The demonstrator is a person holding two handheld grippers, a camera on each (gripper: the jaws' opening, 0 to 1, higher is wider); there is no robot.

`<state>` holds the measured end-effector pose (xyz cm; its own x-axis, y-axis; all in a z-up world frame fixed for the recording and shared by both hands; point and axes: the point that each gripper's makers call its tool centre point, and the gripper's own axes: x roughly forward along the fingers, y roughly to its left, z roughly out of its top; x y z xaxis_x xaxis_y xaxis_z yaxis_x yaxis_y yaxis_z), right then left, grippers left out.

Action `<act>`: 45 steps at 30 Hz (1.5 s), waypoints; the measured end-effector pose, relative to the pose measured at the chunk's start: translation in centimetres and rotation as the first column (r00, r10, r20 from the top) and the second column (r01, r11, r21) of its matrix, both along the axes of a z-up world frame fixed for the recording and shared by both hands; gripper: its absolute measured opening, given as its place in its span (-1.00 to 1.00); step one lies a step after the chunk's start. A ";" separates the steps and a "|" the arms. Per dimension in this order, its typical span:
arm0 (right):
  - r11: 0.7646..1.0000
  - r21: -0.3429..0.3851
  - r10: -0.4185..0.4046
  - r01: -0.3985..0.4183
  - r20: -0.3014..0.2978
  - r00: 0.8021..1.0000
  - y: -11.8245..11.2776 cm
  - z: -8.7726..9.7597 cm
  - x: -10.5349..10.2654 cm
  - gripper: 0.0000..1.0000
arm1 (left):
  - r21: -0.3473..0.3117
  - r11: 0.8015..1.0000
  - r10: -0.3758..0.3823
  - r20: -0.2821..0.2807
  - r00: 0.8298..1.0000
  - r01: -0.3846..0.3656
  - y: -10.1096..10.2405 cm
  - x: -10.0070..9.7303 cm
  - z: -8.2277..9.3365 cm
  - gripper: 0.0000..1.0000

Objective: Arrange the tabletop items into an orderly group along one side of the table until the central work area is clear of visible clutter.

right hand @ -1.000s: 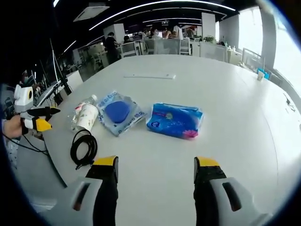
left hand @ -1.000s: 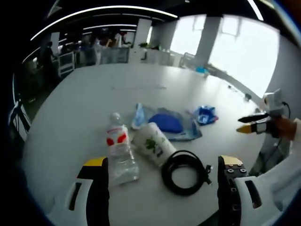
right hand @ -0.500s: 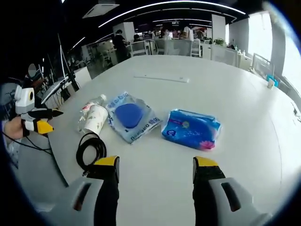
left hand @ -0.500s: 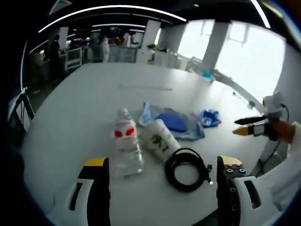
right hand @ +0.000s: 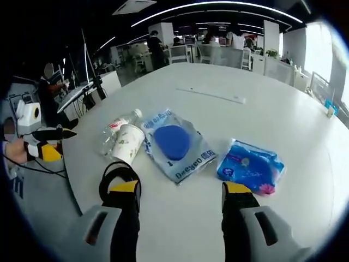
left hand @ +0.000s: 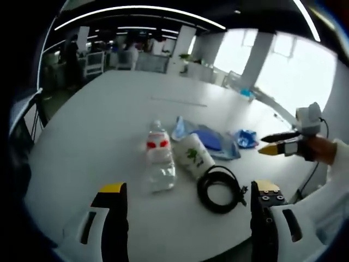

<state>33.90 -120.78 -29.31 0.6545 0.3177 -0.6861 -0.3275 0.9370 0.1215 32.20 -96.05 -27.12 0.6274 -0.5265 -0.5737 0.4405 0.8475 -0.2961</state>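
A clear water bottle (left hand: 160,161) with a red label lies on the white table (left hand: 103,120), with a white paper cup (left hand: 194,156) lying beside it. A coiled black cable (left hand: 220,188) rests near the front edge. Behind them lie a clear bag holding a blue object (left hand: 206,141) and a blue wipes pack (left hand: 246,138). My left gripper (left hand: 188,215) is open above the near edge, holding nothing. In the right gripper view the bottle (right hand: 116,132), cup (right hand: 127,144), cable (right hand: 115,177), bag (right hand: 175,143) and wipes pack (right hand: 251,166) spread ahead of my open right gripper (right hand: 180,202).
A thin white strip (right hand: 211,94) lies farther out on the table (right hand: 283,114). The other gripper (left hand: 281,143) hovers off the table's edge at right in the left gripper view, and the left one (right hand: 43,143) shows at left in the right gripper view. Desks, chairs and people fill the background.
Both cameras have shifted: the left gripper view swung so the items sit further right and farther off; the right gripper moved closer over the cable and bag. No item moved.
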 end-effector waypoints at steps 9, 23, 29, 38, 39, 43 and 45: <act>0.999 0.029 0.030 -0.030 -0.016 0.999 1.6 -0.6 0.8 0.13 | -0.002 1.000 0.030 -0.004 1.000 -0.030 0.9 -0.2 -0.1 0.80; 0.993 0.107 0.056 -0.052 -0.032 0.998 4.6 -0.4 1.8 0.11 | -0.027 1.000 0.014 -0.007 1.000 -0.014 0.6 -0.7 -0.1 0.79; 0.987 0.131 0.098 -0.092 -0.041 0.994 6.6 -0.6 3.0 0.10 | -0.042 0.999 0.005 -0.011 1.000 -0.005 0.2 -0.9 -0.2 0.78; 0.980 0.151 0.142 -0.132 -0.054 0.988 8.8 -0.6 4.8 0.07 | -0.051 0.999 -0.003 -0.019 1.000 0.002 0.1 -1.5 -0.6 0.76; 0.979 0.152 0.144 -0.135 -0.054 0.988 8.9 -0.6 5.0 0.07 | -0.053 0.999 -0.005 -0.018 1.000 0.004 0.0 -1.6 -0.7 0.76; 0.975 0.165 0.161 -0.149 -0.062 0.985 9.9 -0.8 5.7 0.07 | -0.060 0.998 -0.007 -0.021 1.000 0.006 -0.2 -1.8 -0.8 0.76; 0.973 0.165 0.175 -0.162 -0.066 0.982 10.8 -0.6 5.6 0.07 | -0.063 0.998 -0.010 -0.023 1.000 0.009 -0.2 -1.9 -0.9 0.75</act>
